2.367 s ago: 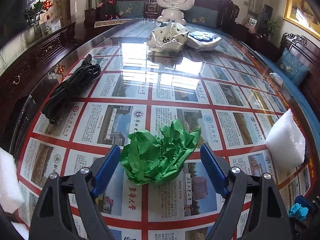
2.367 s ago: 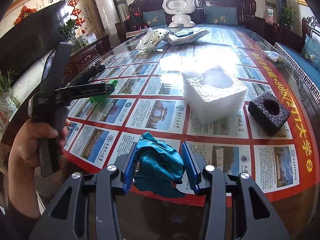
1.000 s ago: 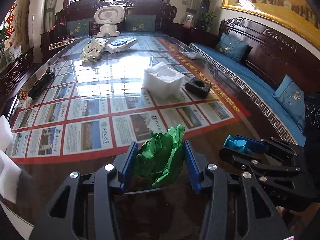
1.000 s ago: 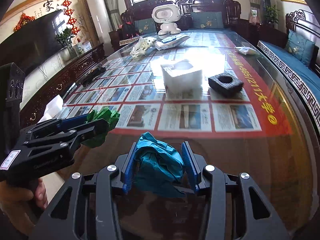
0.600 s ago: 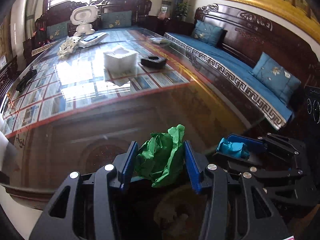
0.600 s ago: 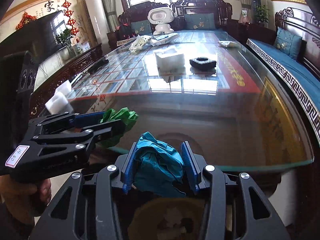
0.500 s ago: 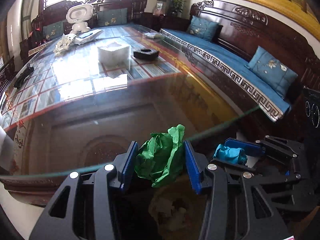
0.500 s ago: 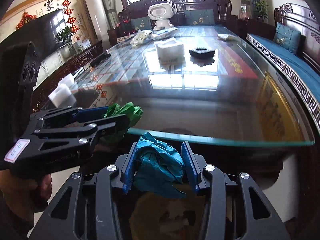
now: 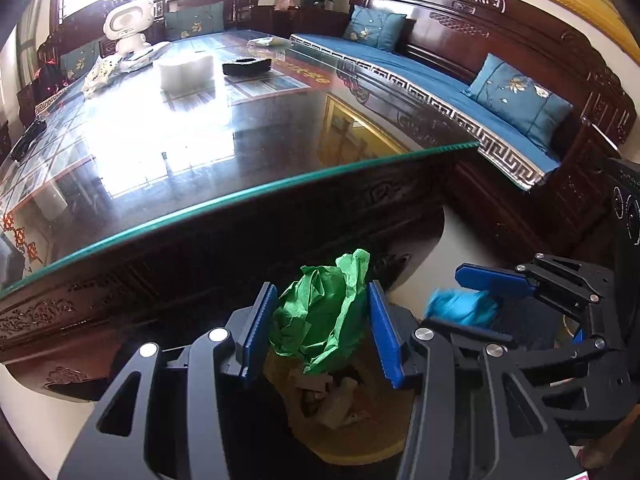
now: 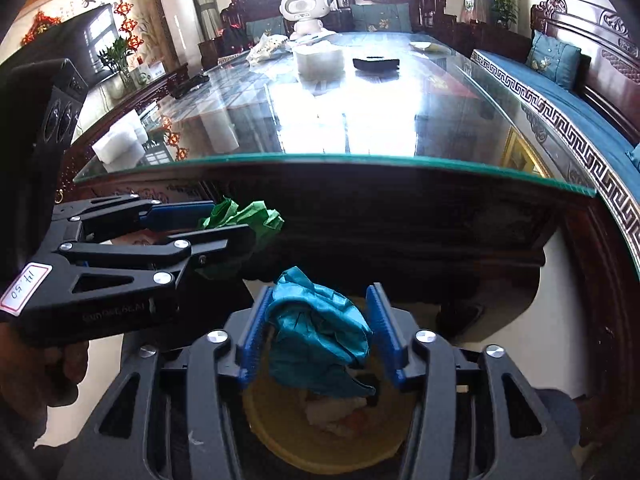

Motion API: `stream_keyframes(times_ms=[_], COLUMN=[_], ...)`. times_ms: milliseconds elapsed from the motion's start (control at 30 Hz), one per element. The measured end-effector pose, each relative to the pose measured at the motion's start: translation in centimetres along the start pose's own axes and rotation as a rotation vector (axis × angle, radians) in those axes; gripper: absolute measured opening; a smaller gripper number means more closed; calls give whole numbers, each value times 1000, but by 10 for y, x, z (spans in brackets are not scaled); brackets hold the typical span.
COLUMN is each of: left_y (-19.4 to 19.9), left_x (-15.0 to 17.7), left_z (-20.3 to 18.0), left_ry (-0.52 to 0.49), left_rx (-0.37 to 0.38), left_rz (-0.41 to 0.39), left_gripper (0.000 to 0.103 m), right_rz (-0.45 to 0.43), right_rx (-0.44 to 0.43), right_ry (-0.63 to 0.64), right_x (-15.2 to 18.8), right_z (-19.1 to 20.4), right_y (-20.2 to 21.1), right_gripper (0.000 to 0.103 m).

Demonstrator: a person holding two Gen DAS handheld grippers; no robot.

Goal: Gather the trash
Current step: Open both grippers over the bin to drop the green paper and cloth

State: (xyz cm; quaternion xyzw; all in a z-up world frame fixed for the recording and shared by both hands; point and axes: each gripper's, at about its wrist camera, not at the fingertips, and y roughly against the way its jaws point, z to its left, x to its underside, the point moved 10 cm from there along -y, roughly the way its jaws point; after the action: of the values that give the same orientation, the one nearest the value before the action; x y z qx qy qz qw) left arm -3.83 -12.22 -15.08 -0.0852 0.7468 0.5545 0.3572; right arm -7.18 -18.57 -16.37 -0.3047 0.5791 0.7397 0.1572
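My left gripper (image 9: 322, 326) is shut on a crumpled green paper wad (image 9: 320, 316), held off the table's near edge above a yellow bin (image 9: 352, 436) with trash inside. My right gripper (image 10: 318, 330) holds a crumpled teal wad (image 10: 316, 344) above the same yellow bin (image 10: 320, 452); its pads have widened and a gap shows on the right side. The left gripper with the green wad (image 10: 240, 216) shows at left in the right wrist view. The right gripper with the teal wad (image 9: 460, 306) shows blurred at right in the left wrist view.
The glass-topped table (image 9: 240, 196) lies ahead, its edge close above the bin. On it stand a white foam block (image 10: 318, 62), a black foam piece (image 10: 376, 64), a white bag (image 10: 266, 46) and a white robot (image 10: 304, 10). A blue-cushioned wooden bench (image 9: 460, 92) runs along the right.
Both grippers have drawn back off the table and dropped lower over the yellow bin. The right gripper's pads have spread slightly around the teal wad.
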Motion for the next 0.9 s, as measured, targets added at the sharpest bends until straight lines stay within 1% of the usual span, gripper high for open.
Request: stream_keyframes(times_ms=[133, 233, 367, 467, 533, 600, 633, 667, 767, 800, 900], left_y=[0, -3, -10, -19, -24, -28, -30, -31, -33, -34, -35], left_x=[8, 15, 26, 40, 49, 55, 58, 61, 68, 68, 73], left_z=[-7, -12, -18, -30, -39, -49, -54, -59, -68, -70, -74], left_ry=[-11, -14, -30, -53, -92, -128, -142, -154, -172, -176, -197], left_rx=[14, 30, 46, 87, 102, 110, 120, 131, 161, 170, 183], left_rz=[11, 30, 64, 110, 138, 160, 170, 179, 200, 208, 226], left_gripper=[47, 47, 47, 49, 51, 56, 56, 59, 63, 68, 73], right_rz=[0, -11, -32, -46, -48, -49, -50, -54, -57, -57, -60], right_rx=[13, 22, 50, 72, 84, 90, 91, 91, 89, 88, 83], right_ry=[3, -9, -51, -89, -102, -110, -112, -117, -113, -108, -104], right_x=[6, 6, 6, 7, 8, 9, 8, 8, 6, 5, 3], right_z=[-2, -7, -26, -41, -49, -53, -54, -56, -55, -54, -53], right_y=[5, 11, 19, 25, 27, 28, 29, 29, 29, 29, 28], right_gripper=[61, 61, 62, 62, 62, 63, 64, 67, 68, 68, 68])
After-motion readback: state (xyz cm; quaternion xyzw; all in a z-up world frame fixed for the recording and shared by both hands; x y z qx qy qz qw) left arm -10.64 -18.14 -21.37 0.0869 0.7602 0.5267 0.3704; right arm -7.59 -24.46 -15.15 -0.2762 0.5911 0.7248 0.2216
